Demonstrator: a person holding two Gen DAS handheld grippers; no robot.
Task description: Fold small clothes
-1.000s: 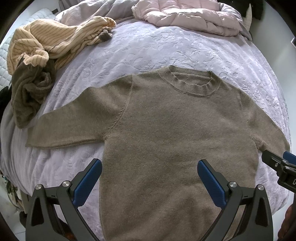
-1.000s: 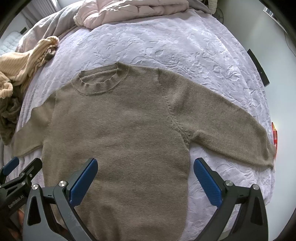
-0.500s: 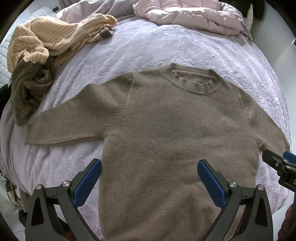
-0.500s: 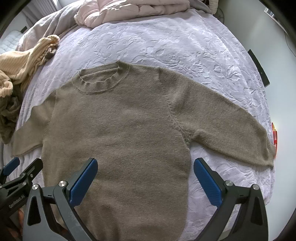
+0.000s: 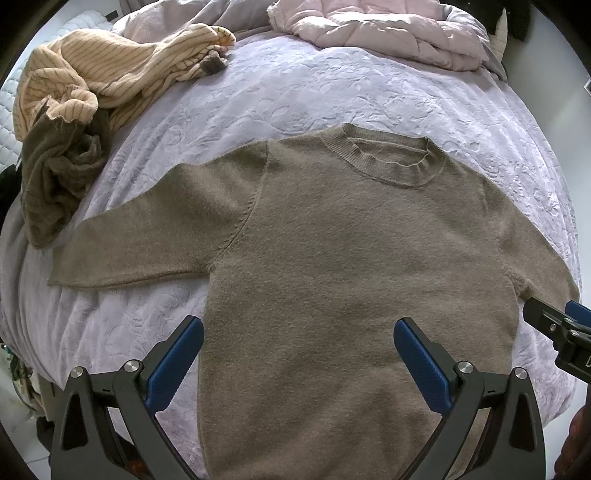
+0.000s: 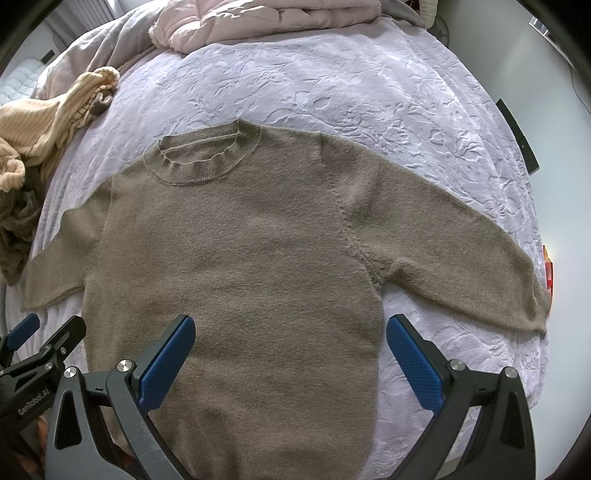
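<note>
A taupe knit sweater (image 5: 332, 266) lies flat and face up on the bed, collar at the far side, both sleeves spread out; it also shows in the right wrist view (image 6: 240, 258). My left gripper (image 5: 297, 354) is open and empty, hovering over the sweater's lower left body. My right gripper (image 6: 290, 354) is open and empty over the lower right body and side edge. Each gripper shows at the edge of the other's view: the right one (image 5: 557, 328), the left one (image 6: 37, 343).
The bed has a lilac embossed cover (image 5: 332, 85). A heap of cream striped and olive clothes (image 5: 74, 110) lies at the far left. A pink quilted duvet (image 5: 388, 29) is bunched at the head. The bed's right edge (image 6: 532, 206) drops to the floor.
Both grippers have drifted slightly forward and down over the sweater. The sweater has not moved and the jaws stay open.
</note>
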